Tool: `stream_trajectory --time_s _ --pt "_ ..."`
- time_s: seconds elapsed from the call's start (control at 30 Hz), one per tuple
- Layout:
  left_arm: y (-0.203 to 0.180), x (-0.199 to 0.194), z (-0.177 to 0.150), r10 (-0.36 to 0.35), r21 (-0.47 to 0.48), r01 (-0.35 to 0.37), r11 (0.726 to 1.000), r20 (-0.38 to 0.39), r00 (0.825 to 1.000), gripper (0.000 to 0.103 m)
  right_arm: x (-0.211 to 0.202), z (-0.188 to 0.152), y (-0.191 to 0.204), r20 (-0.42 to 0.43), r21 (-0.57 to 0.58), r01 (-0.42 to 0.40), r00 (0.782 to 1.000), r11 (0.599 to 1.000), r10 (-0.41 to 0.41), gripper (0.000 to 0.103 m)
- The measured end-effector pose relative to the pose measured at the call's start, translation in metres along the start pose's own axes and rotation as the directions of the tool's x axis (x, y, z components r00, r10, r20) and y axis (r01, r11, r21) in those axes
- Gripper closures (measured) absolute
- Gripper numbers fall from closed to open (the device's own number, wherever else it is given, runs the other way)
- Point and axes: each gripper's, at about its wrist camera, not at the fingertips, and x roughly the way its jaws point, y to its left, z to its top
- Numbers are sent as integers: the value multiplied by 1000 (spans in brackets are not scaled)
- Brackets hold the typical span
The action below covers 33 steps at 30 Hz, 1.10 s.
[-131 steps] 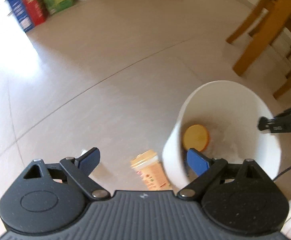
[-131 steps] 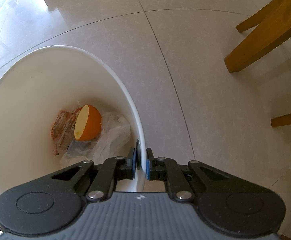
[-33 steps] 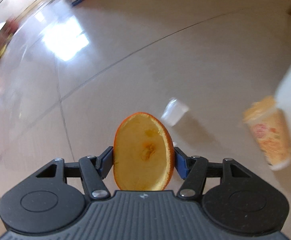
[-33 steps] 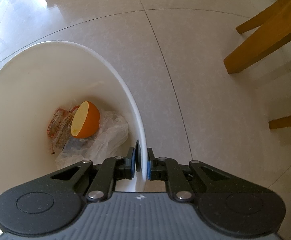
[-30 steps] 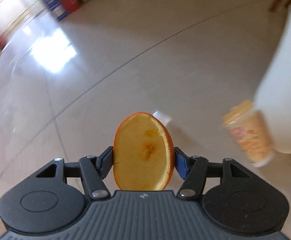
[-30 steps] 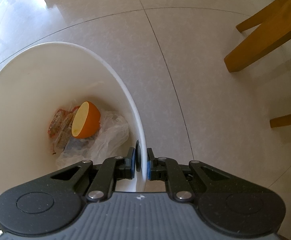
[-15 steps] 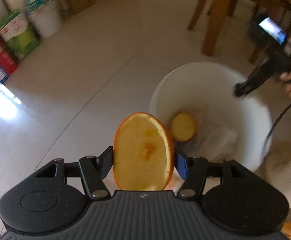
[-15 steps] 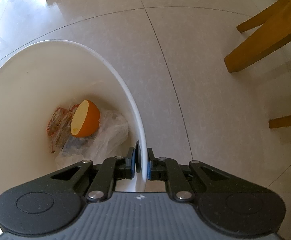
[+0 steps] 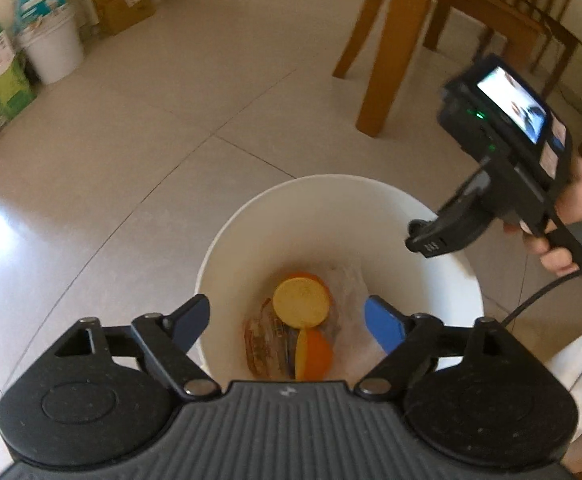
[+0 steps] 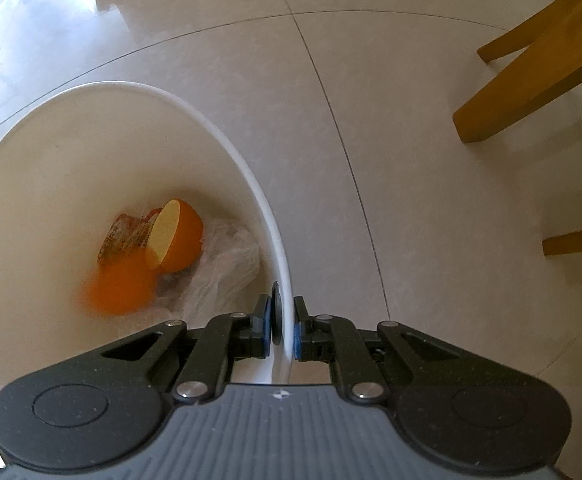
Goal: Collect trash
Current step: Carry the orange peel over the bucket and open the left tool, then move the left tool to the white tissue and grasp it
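Orange – two halves [image 9: 301, 302] in white bin [image 9: 251, 220]

White bin [image 9: 251, 236] stands upright on the tiled floor, mouth open, smooth round rim. At the bottom: one orange half [image 9: 301, 302] with its pale cut face up, leaning on a crumpled red-brown wrapper [image 9: 265, 344]. Second orange half [image 9: 314, 354] is just beside it, nearer the bin wall, cut face turned sideways; motion-blurred in the right wrist view [image 10: 117, 292]. Crumpled clear plastic bag [image 10: 227, 268] lies against the wall next to both halves.
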Motion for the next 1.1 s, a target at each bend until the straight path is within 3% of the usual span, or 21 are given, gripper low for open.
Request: stream_trajectory --time_s 0.2,0.37,0.5,0.93,1.1 --pt "51 -6 -28 107 -120 -107 987 -8 994 7 -1 1 -2 -3 7 -6 1000 1000 6 91" --pt "106 5 -67 180 -269 -189 944 -58 982 7 0 0 0 -1 1 3 1000 1000 -3 91" --pt "131 21 -97 233 -330 -253 910 -97 968 7 0 -1 3 3 -4 11 1000 1000 -11 90" --pt "176 99 -189 331 -420 -358 834 -138 934 7 1 -5 7 19 -21 25 1000 999 -25 90" --pt "190 128 -229 328 -517 -363 775 -162 931 7 2 -6 11 26 -36 46 999 998 -45 89"
